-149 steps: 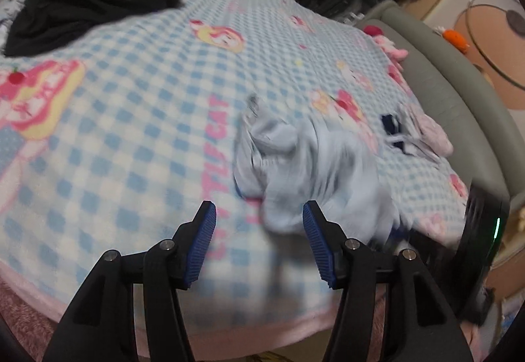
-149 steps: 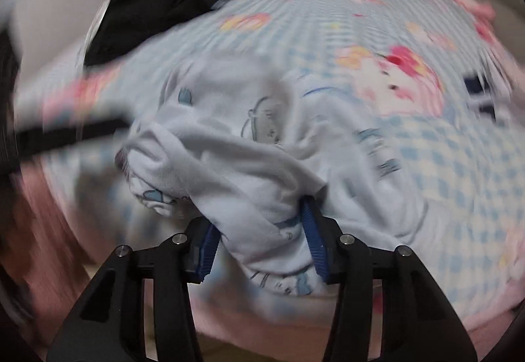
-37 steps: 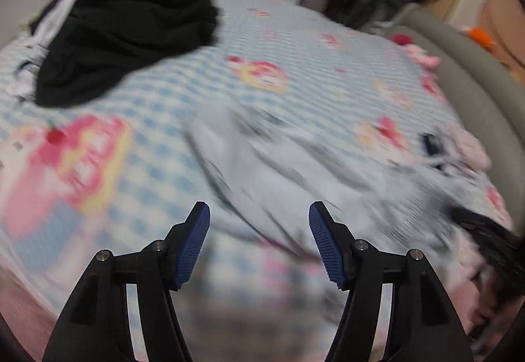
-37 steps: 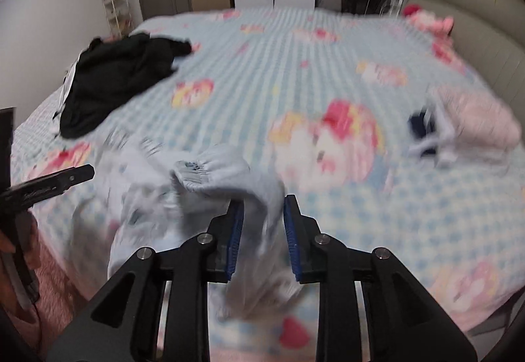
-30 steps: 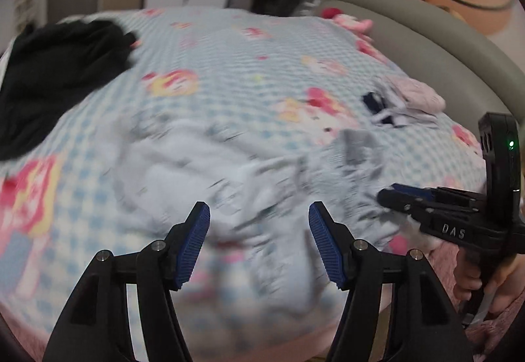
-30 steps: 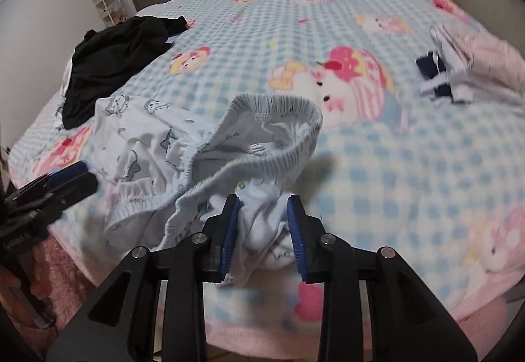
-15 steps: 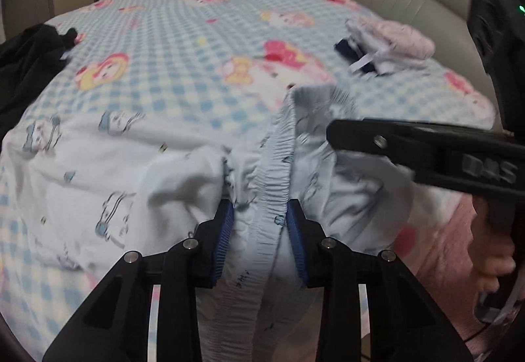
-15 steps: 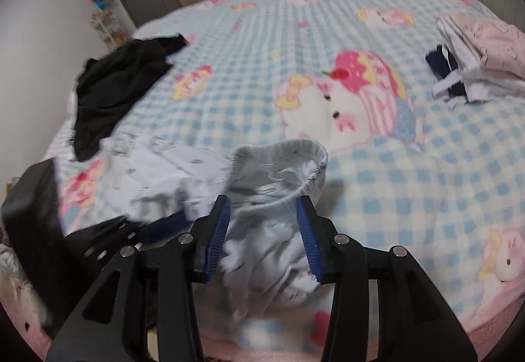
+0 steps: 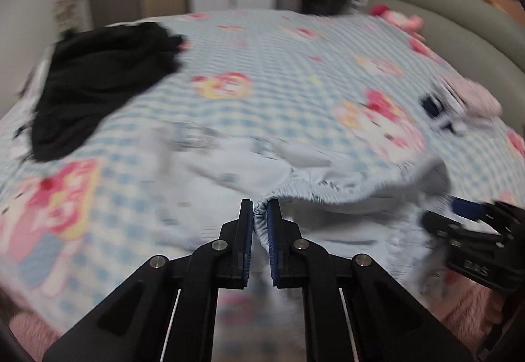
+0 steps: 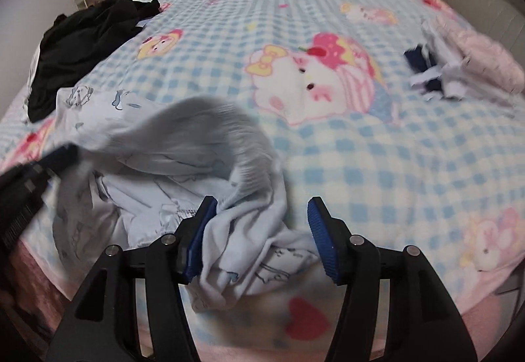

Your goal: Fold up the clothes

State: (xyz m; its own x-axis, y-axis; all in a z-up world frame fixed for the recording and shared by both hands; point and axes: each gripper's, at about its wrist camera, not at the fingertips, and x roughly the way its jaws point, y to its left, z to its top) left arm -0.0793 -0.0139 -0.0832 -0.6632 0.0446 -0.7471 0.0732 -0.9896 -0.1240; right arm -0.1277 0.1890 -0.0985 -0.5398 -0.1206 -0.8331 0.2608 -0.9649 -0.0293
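**A:** Status, left to right?

**B:** Black clothes (image 9: pixel 98 79) heaped far left on the checked blanket (image 10: pixel 328 171). The pale blue printed pants (image 10: pixel 183 178) sit crumpled at the near edge, not folded. My left gripper (image 9: pixel 260 214) is pinched down narrow on the gathered elastic waistband (image 9: pixel 328 193). My right gripper (image 10: pixel 261 224) is spread wide, holding nothing, with cloth lying between and under its fingers. Far right, a small pile of pink and navy clothes (image 10: pixel 459 70).

**A:** How will the pants handle?

**B:** Light, soft, limp, I'd say. They'll sag and drag rather than hold shape. The elastic is the thickest part, so it's the best grip. A second hold further along the same band should let me stretch it flat.

**A:** Anything unclear?

**B:** Plenty. Both views are motion-blurred. I can't trace the legs or find the hems in the bunch. The near part hangs over the bed edge, hidden behind my fingers. Can't tell whether the pants are inside out.
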